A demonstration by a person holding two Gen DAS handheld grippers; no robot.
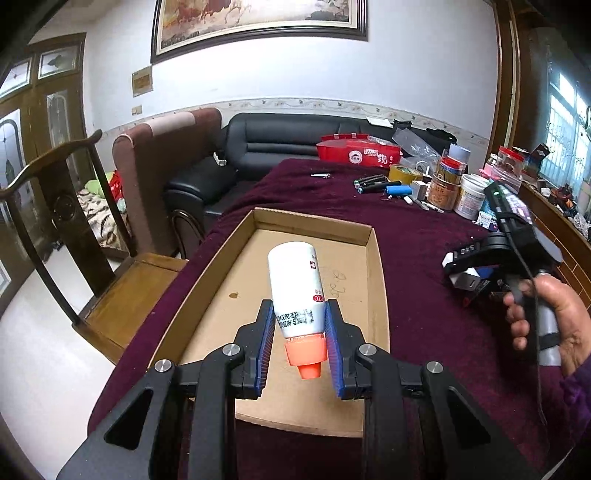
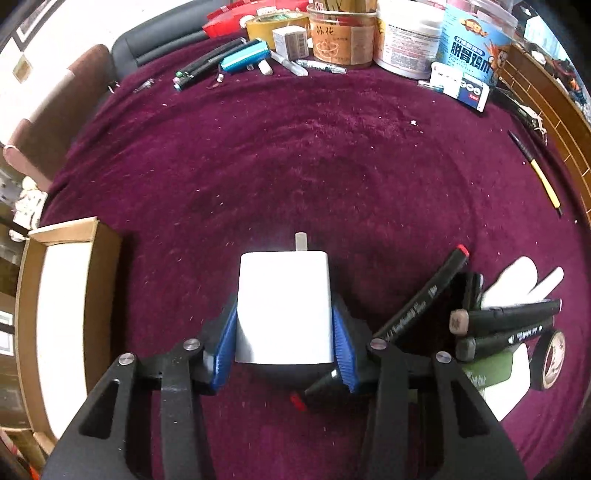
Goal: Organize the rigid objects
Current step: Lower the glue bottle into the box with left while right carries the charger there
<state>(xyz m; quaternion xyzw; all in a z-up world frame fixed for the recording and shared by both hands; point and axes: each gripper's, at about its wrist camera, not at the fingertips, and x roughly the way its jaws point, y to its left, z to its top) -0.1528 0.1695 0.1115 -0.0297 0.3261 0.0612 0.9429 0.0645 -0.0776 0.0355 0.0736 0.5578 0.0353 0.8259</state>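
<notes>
My left gripper (image 1: 300,314) is shut on a white bottle with an orange cap (image 1: 295,291), cap toward the camera, held above the open cardboard tray (image 1: 373,266). My right gripper (image 2: 284,314) is shut on a white charger block (image 2: 282,306) with a metal plug at its far end, low over the maroon cloth. In the left wrist view the right gripper (image 1: 461,266) shows at the right of the tray, held by a hand. The tray's corner shows at the left in the right wrist view (image 2: 107,254).
Black markers (image 2: 502,317), a tape roll (image 2: 550,362) and a green card lie right of my right gripper. Jars (image 2: 343,33), tubs, a blue battery (image 2: 243,57), pens and boxes crowd the far table edge. A wooden chair (image 1: 122,280) and sofa (image 1: 266,140) stand left of the table.
</notes>
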